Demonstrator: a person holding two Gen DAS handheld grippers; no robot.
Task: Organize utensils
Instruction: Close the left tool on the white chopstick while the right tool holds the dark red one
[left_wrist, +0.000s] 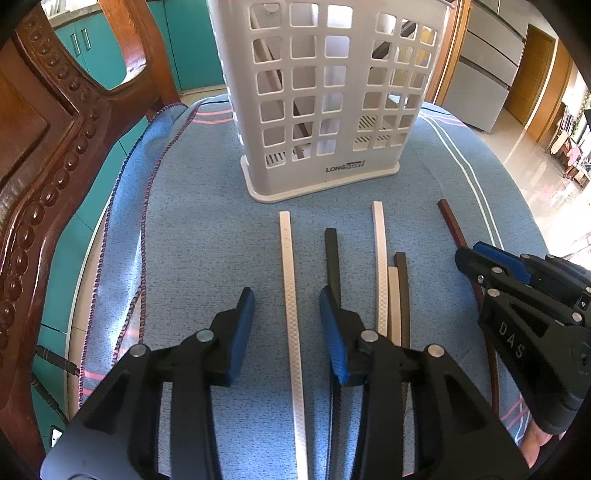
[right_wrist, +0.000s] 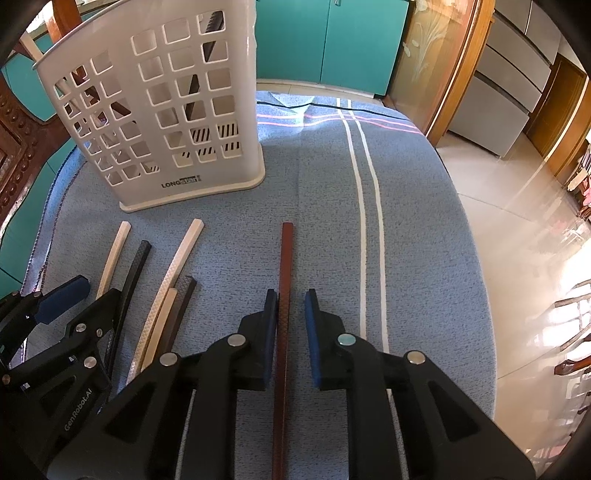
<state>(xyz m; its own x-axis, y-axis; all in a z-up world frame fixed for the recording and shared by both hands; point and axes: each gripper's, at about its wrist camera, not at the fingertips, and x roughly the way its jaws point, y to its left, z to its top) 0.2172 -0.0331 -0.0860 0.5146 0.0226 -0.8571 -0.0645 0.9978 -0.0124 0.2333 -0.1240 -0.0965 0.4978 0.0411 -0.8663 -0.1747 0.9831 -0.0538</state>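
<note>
Several chopsticks lie on a blue cloth (left_wrist: 207, 236) in front of a white perforated holder (left_wrist: 332, 110) (right_wrist: 159, 122), which has dark sticks standing inside. My left gripper (left_wrist: 286, 299) (right_wrist: 92, 291) is open astride a white chopstick (left_wrist: 286, 243) without touching it. To its right lie a black chopstick (left_wrist: 331, 254), a second white one (left_wrist: 379, 240) and a short white and dark pair (left_wrist: 400, 288). My right gripper (right_wrist: 291, 295) (left_wrist: 471, 253) is open around a reddish-brown chopstick (right_wrist: 286, 251) (left_wrist: 452, 221). Its left pad is close against the stick and its right pad stands apart.
A carved wooden chair (left_wrist: 44, 177) rises close at the left of the table. The cloth-covered table's round edge (right_wrist: 476, 258) drops to a tiled floor (right_wrist: 517, 221) on the right. Teal cabinets (right_wrist: 325, 37) stand behind, and a grey fridge (right_wrist: 509, 92) at the far right.
</note>
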